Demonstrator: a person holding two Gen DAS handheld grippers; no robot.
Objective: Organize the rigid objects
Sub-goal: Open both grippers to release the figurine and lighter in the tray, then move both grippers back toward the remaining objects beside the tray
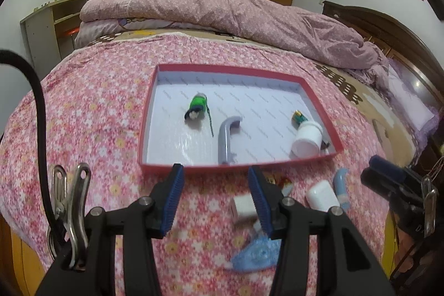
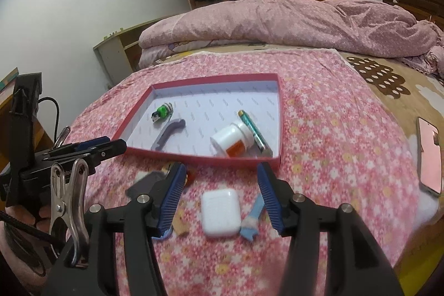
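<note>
A red-rimmed tray (image 1: 227, 71) (image 2: 199, 159) lies on the flowered bedspread. In it are a green clip-like item (image 1: 197, 107), a grey handle (image 1: 226, 139), a white bottle (image 1: 307, 139) on its side and a green battery (image 1: 298, 117). My left gripper (image 1: 216, 176) hovers open just before the tray's near rim, with nothing between its fingers. A white cube charger (image 1: 243, 208) lies on the bed beside its right finger. My right gripper (image 2: 221, 171) is open above a white earbud case (image 2: 220, 212), whose sides its pads do not touch. A light-blue curved tube (image 2: 256, 215) lies next to the case.
A blue plastic ruler (image 1: 256, 254) and a small figurine (image 1: 277, 181) lie on the bedspread in front of the tray. A pink phone (image 2: 430, 154) rests at the bed's right side. A folded pink quilt (image 1: 222, 10) fills the far end of the bed.
</note>
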